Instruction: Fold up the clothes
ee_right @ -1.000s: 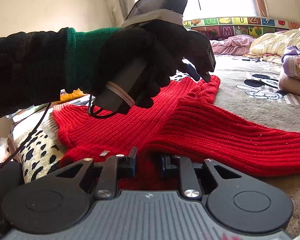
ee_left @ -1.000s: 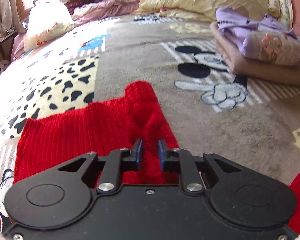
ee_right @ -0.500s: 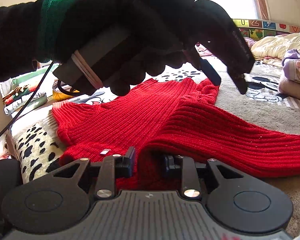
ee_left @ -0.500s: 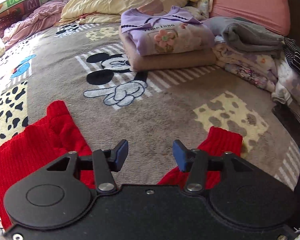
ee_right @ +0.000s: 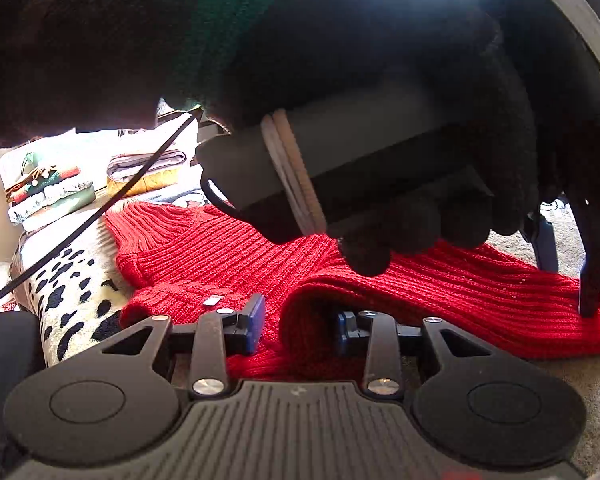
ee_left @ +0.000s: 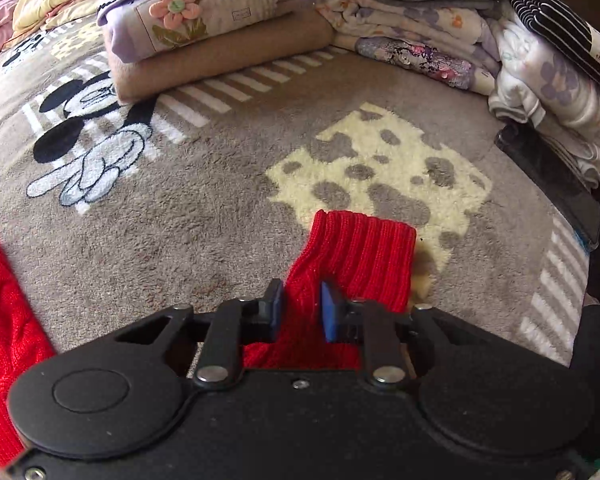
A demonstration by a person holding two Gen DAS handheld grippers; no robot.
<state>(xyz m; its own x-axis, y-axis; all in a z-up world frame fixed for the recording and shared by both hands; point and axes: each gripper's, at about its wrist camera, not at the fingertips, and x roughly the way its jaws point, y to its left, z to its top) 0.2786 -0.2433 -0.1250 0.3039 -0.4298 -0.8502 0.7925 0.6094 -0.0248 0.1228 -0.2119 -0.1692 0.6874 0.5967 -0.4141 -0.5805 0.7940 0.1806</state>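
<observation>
A red ribbed sweater (ee_right: 220, 256) lies spread on the bed blanket (ee_left: 220, 184). Its long sleeve (ee_right: 480, 296) runs off to the right. In the left wrist view my left gripper (ee_left: 302, 312) is shut on the sleeve's cuff (ee_left: 360, 248), with cloth bunched between the blue pads. Part of the sweater's body (ee_left: 0, 320) shows at the left edge. My right gripper (ee_right: 300, 326) straddles a raised fold (ee_right: 308, 320) at the sweater's near edge; its jaws are opening, and the left pad stands off the cloth. A black-gloved hand (ee_right: 380, 80) holding the left gripper fills the top of the right wrist view.
Folded stacks line the far side: a lilac top on a tan blanket (ee_left: 204, 28), floral and grey pieces (ee_left: 420, 40), and a striped black item (ee_left: 560, 32). Another folded pile (ee_right: 48, 192) sits at the left. A black cable (ee_right: 80, 232) hangs across the right wrist view.
My left gripper left the sweater's body, swung right with its jaws wide, and closed on the sleeve cuff. The right jaws have spread a little around the fold. The gloved hand now looms closer.
</observation>
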